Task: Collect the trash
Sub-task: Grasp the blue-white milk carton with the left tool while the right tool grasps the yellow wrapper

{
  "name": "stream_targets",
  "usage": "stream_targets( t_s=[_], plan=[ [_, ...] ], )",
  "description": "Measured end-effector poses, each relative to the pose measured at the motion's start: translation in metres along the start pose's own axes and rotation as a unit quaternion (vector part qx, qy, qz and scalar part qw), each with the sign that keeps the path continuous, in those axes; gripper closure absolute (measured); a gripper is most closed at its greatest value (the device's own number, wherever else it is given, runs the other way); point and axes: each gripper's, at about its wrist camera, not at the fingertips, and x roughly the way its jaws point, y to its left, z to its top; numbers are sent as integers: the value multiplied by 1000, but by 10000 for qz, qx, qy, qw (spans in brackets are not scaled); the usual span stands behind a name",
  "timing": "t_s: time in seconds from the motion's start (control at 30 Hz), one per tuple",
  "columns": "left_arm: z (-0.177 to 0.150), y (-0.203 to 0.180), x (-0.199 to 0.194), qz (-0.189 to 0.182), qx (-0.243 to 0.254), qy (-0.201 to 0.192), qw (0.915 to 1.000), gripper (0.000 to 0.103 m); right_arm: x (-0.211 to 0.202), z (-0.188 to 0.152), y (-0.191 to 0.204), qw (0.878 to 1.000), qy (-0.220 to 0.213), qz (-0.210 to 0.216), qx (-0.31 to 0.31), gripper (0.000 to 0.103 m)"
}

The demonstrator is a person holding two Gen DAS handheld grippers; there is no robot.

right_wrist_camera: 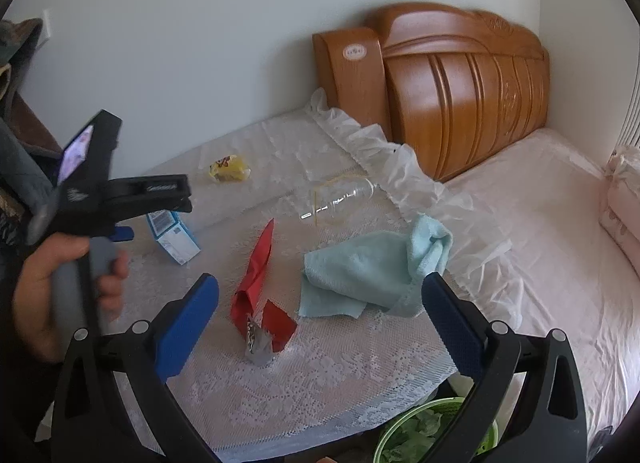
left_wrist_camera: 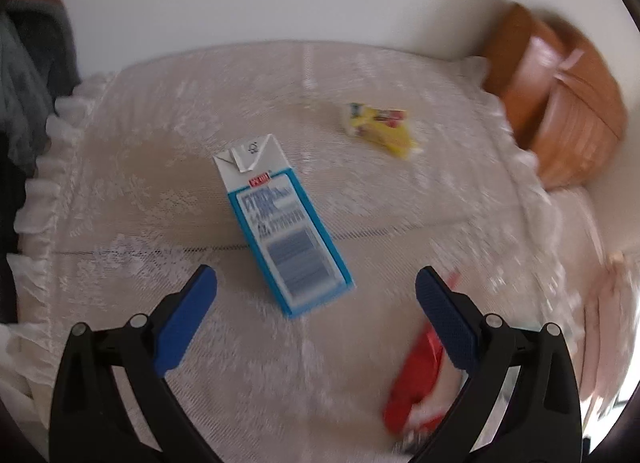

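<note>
A blue and white carton [left_wrist_camera: 280, 231] lies flat on the lace-covered table [left_wrist_camera: 140, 191], just ahead of my open left gripper [left_wrist_camera: 316, 287]. A yellow wrapper [left_wrist_camera: 380, 127] lies farther back. A red wrapper [left_wrist_camera: 416, 375] sits partly behind the right finger [left_wrist_camera: 444, 323]. In the right wrist view my right gripper [right_wrist_camera: 320, 299] stands open above the red wrapper [right_wrist_camera: 260, 283], which has a silver torn end. The carton [right_wrist_camera: 174, 239], yellow wrapper [right_wrist_camera: 230, 169] and a clear plastic bottle [right_wrist_camera: 340, 199] lie beyond. A hand [right_wrist_camera: 60, 295] holds the left gripper [right_wrist_camera: 120, 233] over the carton.
A light blue towel [right_wrist_camera: 372, 267] is crumpled right of the red wrapper. A green bin [right_wrist_camera: 436, 431] with a liner sits below the table's near edge. A wooden headboard [right_wrist_camera: 452, 91] and a pink bed [right_wrist_camera: 552, 223] fill the right. Dark clothing hangs at the left.
</note>
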Motion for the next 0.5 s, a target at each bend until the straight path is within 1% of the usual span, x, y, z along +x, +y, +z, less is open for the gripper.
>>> stream_targets(
  t_s=[0.1, 0.17, 0.23, 0.3, 0.37, 0.43, 0.47, 0.5],
  plan=[
    [7, 1, 22, 156, -220, 212, 9994, 8, 13, 3, 0, 9999, 117, 4, -10, 2],
    [10, 4, 31, 135, -334, 286, 9989, 8, 18, 5, 0, 9999, 166, -1, -30, 2],
    [10, 6, 37, 73, -402, 313, 9987, 12, 24, 9, 2, 9997, 227, 2, -52, 2],
    [9, 8, 40, -17, -421, 369, 9984, 31, 31, 12, 5, 9996, 278, 12, -76, 2],
    [9, 11, 44, -114, -439, 474, 9978, 42, 38, 17, 9, 9994, 310, 62, -126, 2],
    [9, 13, 45, -144, -406, 468, 9980, 48, 45, 22, 14, 9992, 336, 131, -197, 2],
    [10, 14, 45, -172, -347, 473, 9981, 54, 52, 27, 19, 9987, 371, 197, -279, 2],
    [12, 16, 45, -225, -277, 499, 9981, 55, 56, 31, 23, 9983, 390, 236, -350, 2]
  ],
)
